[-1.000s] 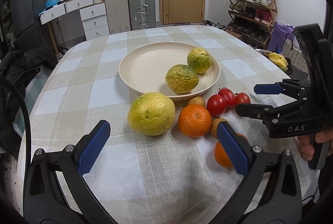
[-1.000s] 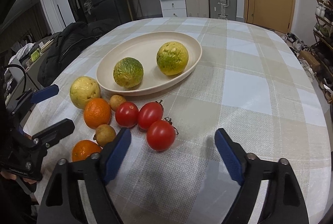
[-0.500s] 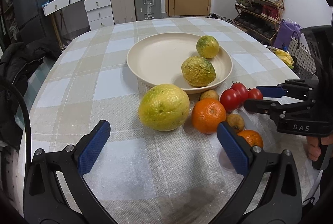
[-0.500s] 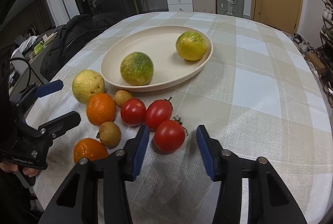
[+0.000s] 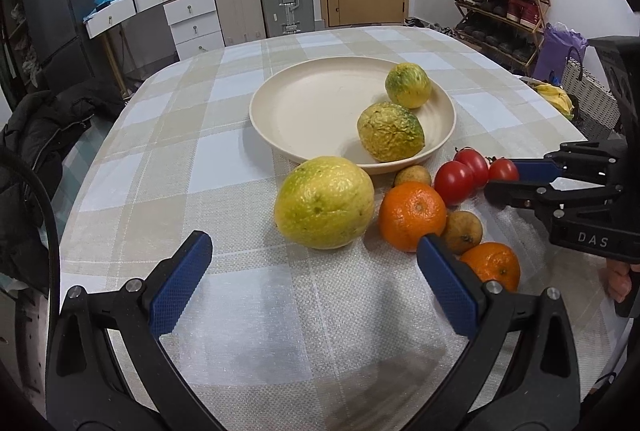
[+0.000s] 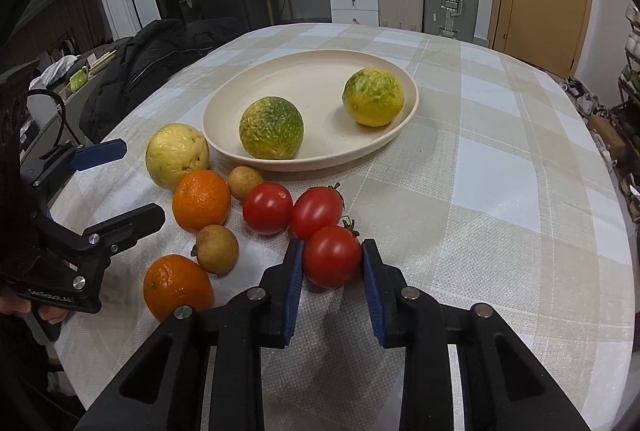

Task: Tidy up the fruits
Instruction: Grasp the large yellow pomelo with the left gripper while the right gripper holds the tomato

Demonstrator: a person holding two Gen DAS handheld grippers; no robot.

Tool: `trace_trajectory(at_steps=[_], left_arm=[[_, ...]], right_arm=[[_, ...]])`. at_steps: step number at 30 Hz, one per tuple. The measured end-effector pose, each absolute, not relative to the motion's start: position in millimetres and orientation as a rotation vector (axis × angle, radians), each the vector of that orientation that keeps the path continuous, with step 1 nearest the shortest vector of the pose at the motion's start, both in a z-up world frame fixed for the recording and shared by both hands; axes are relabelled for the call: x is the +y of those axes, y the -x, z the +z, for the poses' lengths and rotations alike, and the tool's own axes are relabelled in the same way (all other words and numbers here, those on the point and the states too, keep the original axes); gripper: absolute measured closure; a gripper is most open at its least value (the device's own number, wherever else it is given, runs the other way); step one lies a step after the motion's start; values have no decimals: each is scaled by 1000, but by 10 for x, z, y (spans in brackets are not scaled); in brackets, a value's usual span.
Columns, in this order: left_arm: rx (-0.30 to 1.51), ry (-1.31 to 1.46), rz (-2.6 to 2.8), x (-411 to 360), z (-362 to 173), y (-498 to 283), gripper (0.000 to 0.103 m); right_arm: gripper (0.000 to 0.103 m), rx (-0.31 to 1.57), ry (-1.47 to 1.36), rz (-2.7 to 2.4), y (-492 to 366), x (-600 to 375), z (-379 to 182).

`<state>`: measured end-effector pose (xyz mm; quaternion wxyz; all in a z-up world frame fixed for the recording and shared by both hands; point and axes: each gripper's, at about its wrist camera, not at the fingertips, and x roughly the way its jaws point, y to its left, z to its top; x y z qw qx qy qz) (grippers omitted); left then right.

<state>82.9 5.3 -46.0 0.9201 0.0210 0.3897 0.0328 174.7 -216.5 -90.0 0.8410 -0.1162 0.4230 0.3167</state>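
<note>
The right gripper (image 6: pixel 332 263), angled down at the table, has just closed its jaws on the nearest tomato (image 6: pixel 332 257). Just beyond sit two more tomatoes (image 6: pixel 316 211); oranges (image 6: pixel 201 199) lie left. Further off, the plate (image 6: pixel 320 79) holds only two green-yellow fruits (image 6: pixel 271 129): most sorting remains. The left gripper (image 5: pixel 314 273) hovers wide open, tilted down, empty.
</note>
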Motion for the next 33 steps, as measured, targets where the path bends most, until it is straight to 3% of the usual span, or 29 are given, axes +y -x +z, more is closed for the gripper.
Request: trace_trajectory(at_steps=[10,22,33], left_arm=[[807,-52,92,121,-491,-890,3],[848,-23,77,211,-559,-1003,30],[855,-33,67,178,-582,-1127,30]], right_arm=[[74,870,236,663,-1739,-2205,-822],[74,871,233,664,-1740,-2212,-816],[74,868,235,663,-1734,-2222,-817]])
